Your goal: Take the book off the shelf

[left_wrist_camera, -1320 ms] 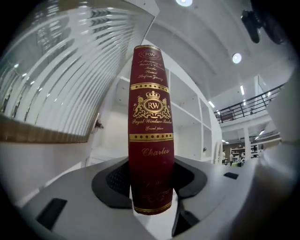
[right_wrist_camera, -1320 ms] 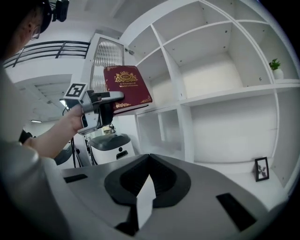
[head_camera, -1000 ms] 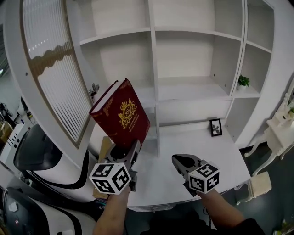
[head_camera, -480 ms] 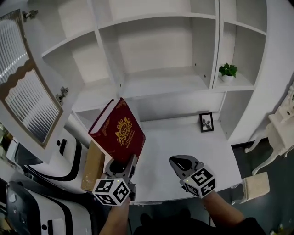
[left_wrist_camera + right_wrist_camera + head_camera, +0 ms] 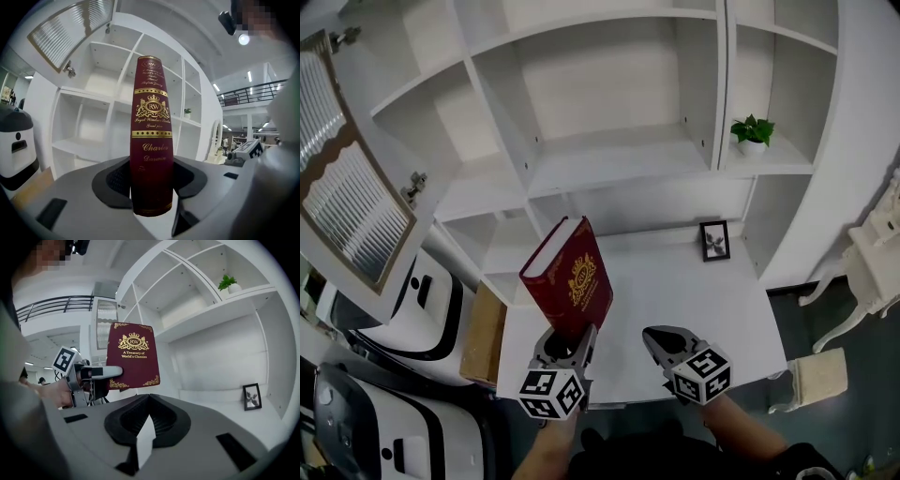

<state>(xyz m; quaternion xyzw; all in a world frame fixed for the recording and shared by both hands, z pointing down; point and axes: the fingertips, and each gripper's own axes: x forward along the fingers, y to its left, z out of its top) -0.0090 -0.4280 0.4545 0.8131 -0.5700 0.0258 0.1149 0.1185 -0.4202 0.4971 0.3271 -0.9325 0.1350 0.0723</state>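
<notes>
Left gripper, jaws clamped on the lower end of the red book, holds it upright above them, apparently to carry it clear; right gripper just beside, jaws closed on nothing, seemingly spare; below both jaws the white desk; beyond, the shelf, book already off it.

The book is noted as bound in a smooth, faintly glossy dark-red cover with shiny gilt stamping. The shelf unit is recorded as matt white painted board; the left gripper as matt grey plastic.
</notes>
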